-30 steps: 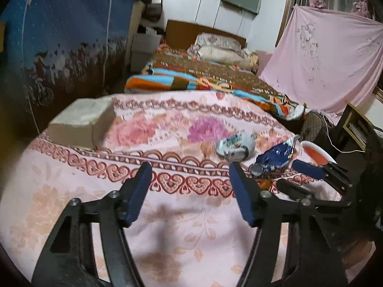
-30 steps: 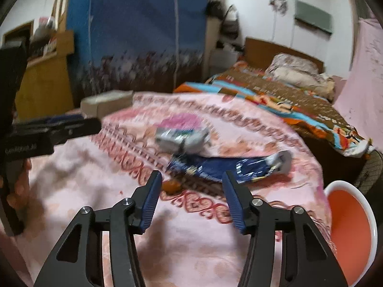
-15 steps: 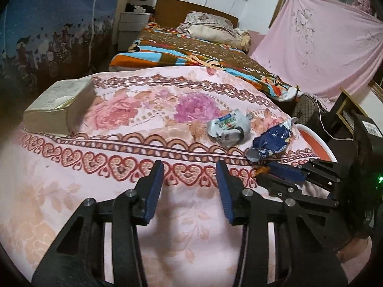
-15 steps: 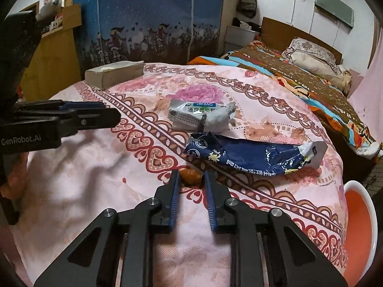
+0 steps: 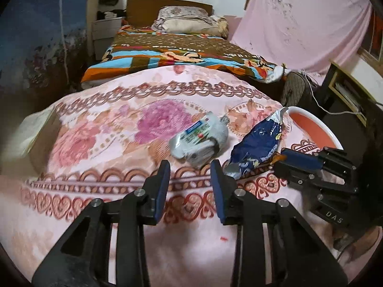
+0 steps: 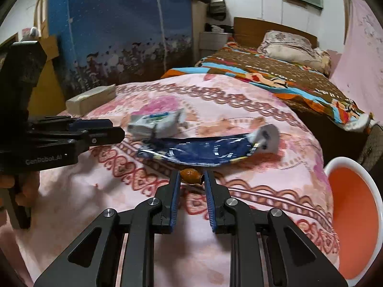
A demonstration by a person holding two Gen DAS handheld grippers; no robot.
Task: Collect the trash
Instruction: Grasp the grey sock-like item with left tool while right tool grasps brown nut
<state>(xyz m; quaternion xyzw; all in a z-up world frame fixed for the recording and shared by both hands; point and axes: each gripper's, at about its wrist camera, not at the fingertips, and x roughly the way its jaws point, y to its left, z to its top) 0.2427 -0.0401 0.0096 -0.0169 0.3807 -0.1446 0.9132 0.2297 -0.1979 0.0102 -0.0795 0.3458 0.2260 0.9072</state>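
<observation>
1. Right gripper (image 6: 190, 179), jaws just closed, now clamps the small brown scrap (image 6: 190, 176) on the pink blanket (image 6: 239, 110).
2. Left gripper (image 5: 190, 167) narrowing, empty, short of the grey wrapper (image 5: 198, 141).
3. Orange bin (image 6: 354, 215) waits nearby.

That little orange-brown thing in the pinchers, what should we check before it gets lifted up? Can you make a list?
1. The right gripper has the orange-brown scrap between its pads: ok, they press it on both sides.
2. The grip is deep enough: not ok, only the very tips hold it.
3. The blue wrapper stays out of the grip: cannot tell, its edge lies right against the scrap.
4. The orange bin is ready: ok, it sits open beside the bed.
5. The left gripper is out of the way: ok, it holds nothing, near the grey packet.
</observation>
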